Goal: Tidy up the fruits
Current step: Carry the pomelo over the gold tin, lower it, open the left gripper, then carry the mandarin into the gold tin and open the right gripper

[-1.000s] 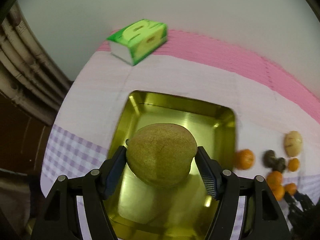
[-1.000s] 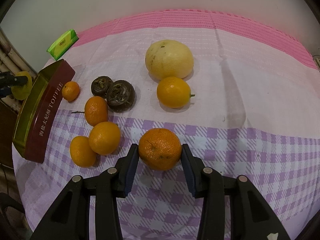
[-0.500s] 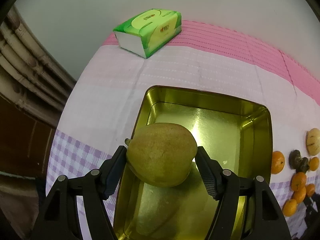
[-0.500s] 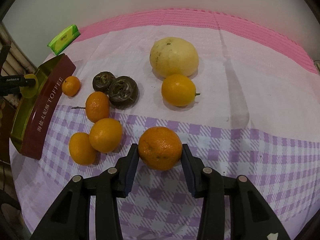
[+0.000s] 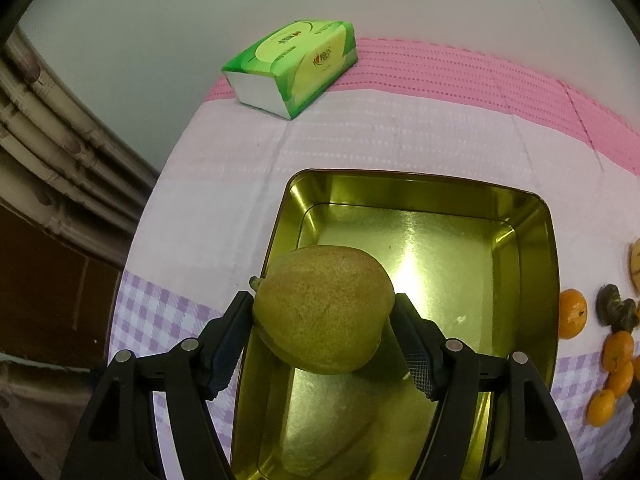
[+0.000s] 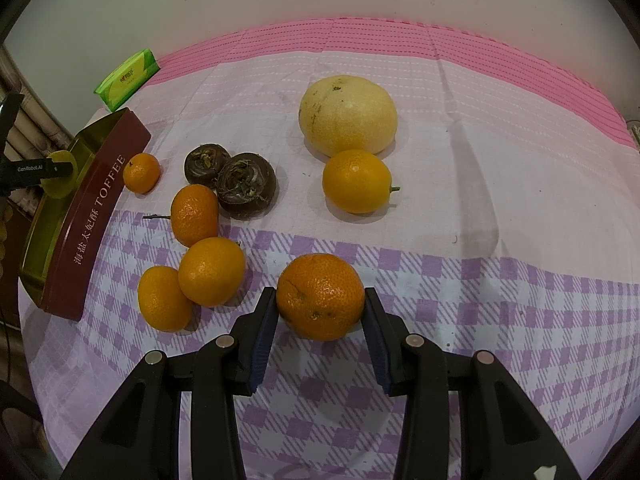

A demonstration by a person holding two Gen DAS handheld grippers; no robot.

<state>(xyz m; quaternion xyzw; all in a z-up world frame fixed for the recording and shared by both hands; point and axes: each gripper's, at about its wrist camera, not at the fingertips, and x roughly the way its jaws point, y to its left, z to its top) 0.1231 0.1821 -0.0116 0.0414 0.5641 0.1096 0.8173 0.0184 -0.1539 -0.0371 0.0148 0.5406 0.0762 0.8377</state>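
My left gripper (image 5: pixel 324 320) is shut on a green-brown pear (image 5: pixel 324 308) and holds it above the near left part of a gold tin (image 5: pixel 520 216). The tin has nothing else in it. My right gripper (image 6: pixel 320 308) is shut on a large orange (image 6: pixel 320 296) just above the checked cloth. The tin shows at the far left in the right wrist view (image 6: pixel 96 208), with the pear (image 6: pixel 60 174) over it. Several small oranges (image 6: pixel 210 272), two dark brown fruits (image 6: pixel 246 184), a pale melon (image 6: pixel 348 114) and a yellow-orange citrus (image 6: pixel 356 180) lie on the cloth.
A green tissue pack (image 5: pixel 292 68) lies at the table's back left corner, also in the right wrist view (image 6: pixel 126 80). The table's left edge (image 5: pixel 132 248) runs close beside the tin. A wall stands behind the table. Bamboo furniture (image 5: pixel 48 152) stands left of the table.
My left gripper has shifted left and back with the pear, so the tin now sits more to the right. My right gripper has lifted and moved slightly back with the orange.
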